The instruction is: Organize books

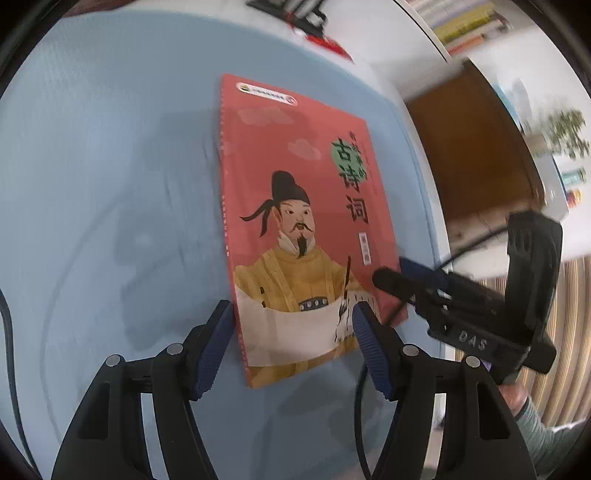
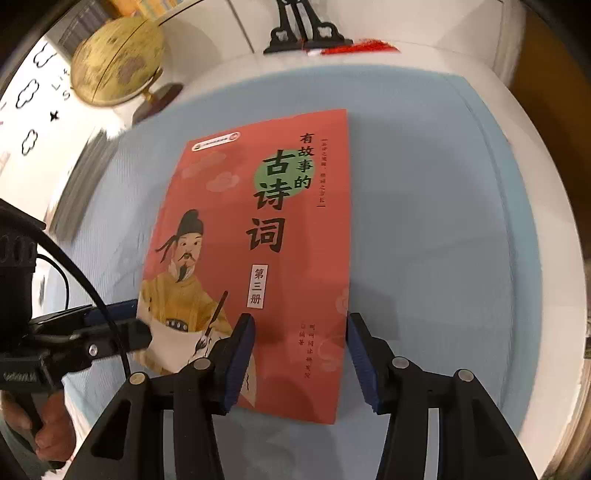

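A red book (image 1: 295, 221) (image 2: 288, 258) with a robed, bearded figure and black Chinese title lies flat on a light blue mat (image 1: 110, 184) (image 2: 424, 221). My left gripper (image 1: 293, 332) hovers open over the book's lower left part, its blue pads either side of the painted scroll. My right gripper (image 2: 299, 350) stands open over the book's lower right part, one pad near the right edge. From the left wrist view the right gripper (image 1: 395, 273) reaches in at the book's right edge. From the right wrist view the left gripper (image 2: 135, 321) sits at its left edge.
A brass-coloured globe (image 2: 118, 62) stands at the mat's far left corner. A black stand (image 2: 303, 33) and a red tassel (image 2: 358, 48) lie beyond the mat's far edge. Shelved books (image 1: 461, 22) are at upper right. The white table rim (image 2: 546, 258) curves close on the right.
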Demonstrator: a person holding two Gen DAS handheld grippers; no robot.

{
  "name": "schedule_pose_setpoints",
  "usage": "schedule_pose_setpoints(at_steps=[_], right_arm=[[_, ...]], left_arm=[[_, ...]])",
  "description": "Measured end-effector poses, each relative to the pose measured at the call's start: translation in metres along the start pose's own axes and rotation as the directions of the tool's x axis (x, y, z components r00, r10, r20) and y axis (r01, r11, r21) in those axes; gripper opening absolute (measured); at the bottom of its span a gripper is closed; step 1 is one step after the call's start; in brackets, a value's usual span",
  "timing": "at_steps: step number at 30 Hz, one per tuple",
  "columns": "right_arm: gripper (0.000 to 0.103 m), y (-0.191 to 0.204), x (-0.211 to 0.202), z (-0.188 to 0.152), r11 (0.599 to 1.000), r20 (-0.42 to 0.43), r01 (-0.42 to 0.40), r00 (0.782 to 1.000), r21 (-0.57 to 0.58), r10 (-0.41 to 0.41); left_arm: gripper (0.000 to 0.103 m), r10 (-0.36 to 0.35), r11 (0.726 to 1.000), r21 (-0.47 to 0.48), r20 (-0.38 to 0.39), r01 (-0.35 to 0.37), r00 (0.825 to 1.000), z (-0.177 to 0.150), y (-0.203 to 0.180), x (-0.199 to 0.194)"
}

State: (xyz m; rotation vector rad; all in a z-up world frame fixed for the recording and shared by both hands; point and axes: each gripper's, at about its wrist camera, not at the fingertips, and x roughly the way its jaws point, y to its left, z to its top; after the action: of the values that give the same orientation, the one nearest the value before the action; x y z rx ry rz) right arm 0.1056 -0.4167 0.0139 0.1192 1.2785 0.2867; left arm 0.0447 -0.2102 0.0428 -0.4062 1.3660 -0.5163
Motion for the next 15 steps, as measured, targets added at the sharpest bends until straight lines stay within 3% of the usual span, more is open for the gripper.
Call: schedule_pose_setpoints(at_steps=[3,11,13,15], right_arm=[[0.050,0.001,-0.008,-0.025,1.000,-0.016,-0.004,1.000,-0.013,0.004],[0.050,-0.005,-0.018,-0.055,0.999,0.011,0.027,1.000,-0.043,-0.027],[0.050,-0.002,-0.018,-0.057,0.998,0.014,0.026,1.000,-0.057,-0.025],[0.053,0.001,-0.018,-0.059,0.997,0.021,0.033,0.999,-0.067,-0.032]], left_arm=[[0.057,0.021,1.000,-0.018,0.009,-0.021,1.000,-0.020,-0.003,-0.003],[0.034,0.049,0.997,-0.066,0.094,-0.043,0.994,-0.029,0.004,-0.007],[0.032,0.027,0.995,-0.093,0.110,-0.017,0.994,-0.032,0.008,-0.009],[0.032,-0.040,0.988,-0.144,0.137,0.060,0.990,-0.032,0.010,-0.016]])
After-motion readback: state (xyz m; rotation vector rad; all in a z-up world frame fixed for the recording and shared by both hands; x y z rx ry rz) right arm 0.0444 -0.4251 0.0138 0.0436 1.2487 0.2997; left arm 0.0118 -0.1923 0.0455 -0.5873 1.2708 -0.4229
